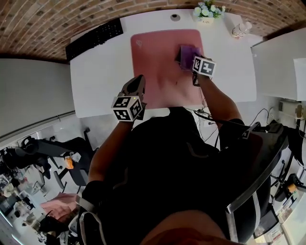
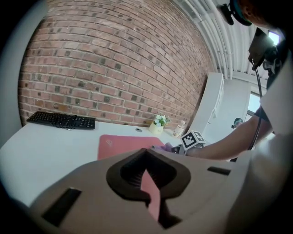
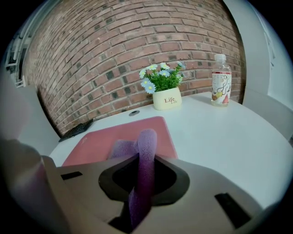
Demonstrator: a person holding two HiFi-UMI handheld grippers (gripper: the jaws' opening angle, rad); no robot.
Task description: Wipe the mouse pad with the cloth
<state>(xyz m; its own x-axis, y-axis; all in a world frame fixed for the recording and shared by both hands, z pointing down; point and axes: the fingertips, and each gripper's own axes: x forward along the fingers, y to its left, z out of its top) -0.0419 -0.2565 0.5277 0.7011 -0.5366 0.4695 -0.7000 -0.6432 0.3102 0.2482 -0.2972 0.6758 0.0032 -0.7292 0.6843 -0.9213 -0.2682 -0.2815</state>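
Progress: the wiping step appears to be under way. The cloth is gripped and on the pad, but the surface shows no marks, so how much is done or left cannot be judged.

1. Near left: the left claw (image 1: pixel 137 82) hovers over the near edge of the white counter (image 1: pixel 98 81), just left of the pad. Its jaws are drawn nearly together on nothing, and only a sliver of pink pad shows through the slit.
2. Centre: the pink mouse pad (image 1: pixel 158 62) lies flat and square to the counter edges, with a small logo in its far-left corner. Its near edge is hidden by the person's arms and body, so its long axis cannot be settled.
3. Right of centre, far half of the pad: the right claw (image 1: pixel 191 60) is clenched on the purple cloth (image 1: pixel 187 52). One fold stands in the jaws, long axis running near to far and pointing away from the person. The rest is bunched on the pad's right part.
4. Far: a keyboard (image 1: pixel 94 37) at left, a flower pot (image 1: pixel 206 13) in the middle and a bottle (image 1: pixel 240 29) at right, all clear of the pad.
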